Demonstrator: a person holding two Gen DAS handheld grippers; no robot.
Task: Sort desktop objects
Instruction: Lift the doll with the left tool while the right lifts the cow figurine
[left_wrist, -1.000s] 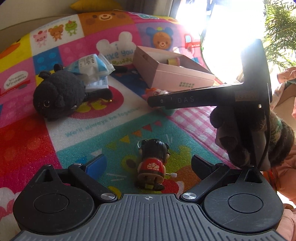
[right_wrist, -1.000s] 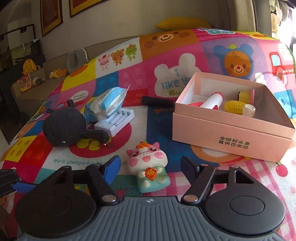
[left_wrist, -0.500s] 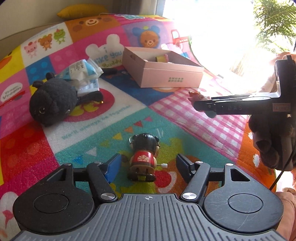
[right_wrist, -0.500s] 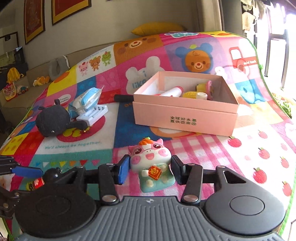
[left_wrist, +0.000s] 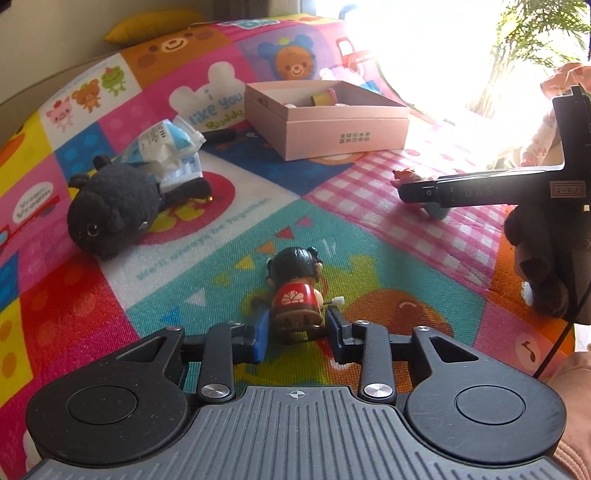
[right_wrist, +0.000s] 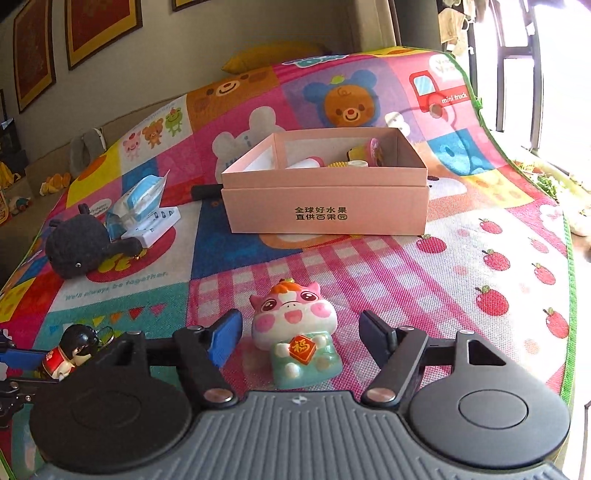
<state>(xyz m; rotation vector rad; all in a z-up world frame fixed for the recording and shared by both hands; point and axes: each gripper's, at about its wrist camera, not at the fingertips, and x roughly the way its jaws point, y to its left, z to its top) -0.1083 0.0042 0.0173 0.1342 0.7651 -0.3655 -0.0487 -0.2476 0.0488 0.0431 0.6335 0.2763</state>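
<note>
**Two small figures, two different grips**

Left gripper (left_wrist: 295, 334) pinching the wind-up doll (left_wrist: 295, 291) low on its body, pads pressed against both sides just above the feet, doll standing on the play mat (left_wrist: 388, 236). Likely hard plastic, light, rigid; side winding key (left_wrist: 337, 302) right by the right-hand pad and probably the weak part, so best held on the torso, clear of the key and the keyring loop.

Right gripper (right_wrist: 301, 334) spread wide around the pig figurine (right_wrist: 295, 332), both pads apart from it, figurine leaning back on the mat between them. Glossy, rounded surface, probably slippery; broad head above a narrower green body, so a hold across the cheeks seems safer than on the tapering base.

Pink box (right_wrist: 325, 210), open and already holding a few items, farther back on the mat, well apart from both figures. Black plush (left_wrist: 114, 206) and tissue pack (left_wrist: 162, 142) off to the left, untouched.
</note>
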